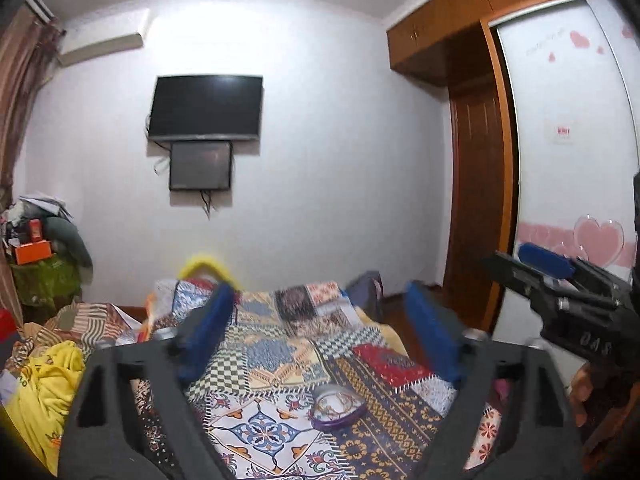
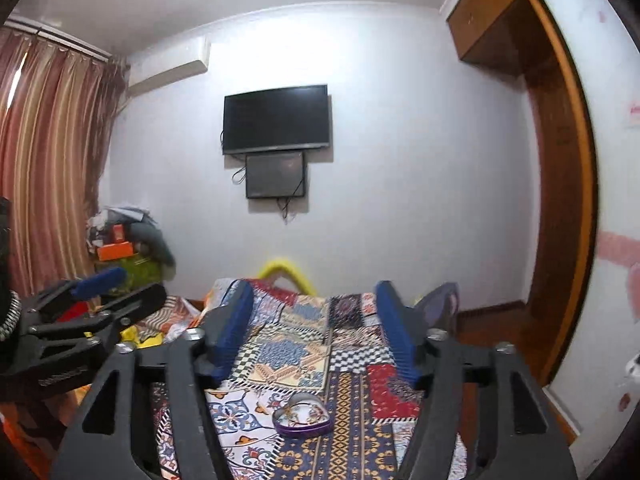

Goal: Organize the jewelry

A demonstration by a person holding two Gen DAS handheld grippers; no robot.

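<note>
A purple heart-shaped jewelry box (image 1: 337,408) lies open on the patchwork bedspread (image 1: 280,344), with thin chains or bangles inside. The right wrist view shows the same box (image 2: 303,416) low in the middle. My left gripper (image 1: 326,312) is held well above the bed, pointing at the far wall, its blue pads wide apart with nothing between them. My right gripper (image 2: 316,312) is likewise raised and open, empty. Each gripper shows at the edge of the other's view: the right gripper (image 1: 560,280), the left gripper (image 2: 100,300).
A television (image 1: 206,108) hangs on the white wall with a smaller screen below it. A wooden wardrobe (image 1: 480,160) with a sliding door stands right. Piled clothes and boxes (image 1: 44,248) sit at the left by striped curtains (image 2: 52,160). A yellow cloth (image 1: 44,392) lies on the bed's left.
</note>
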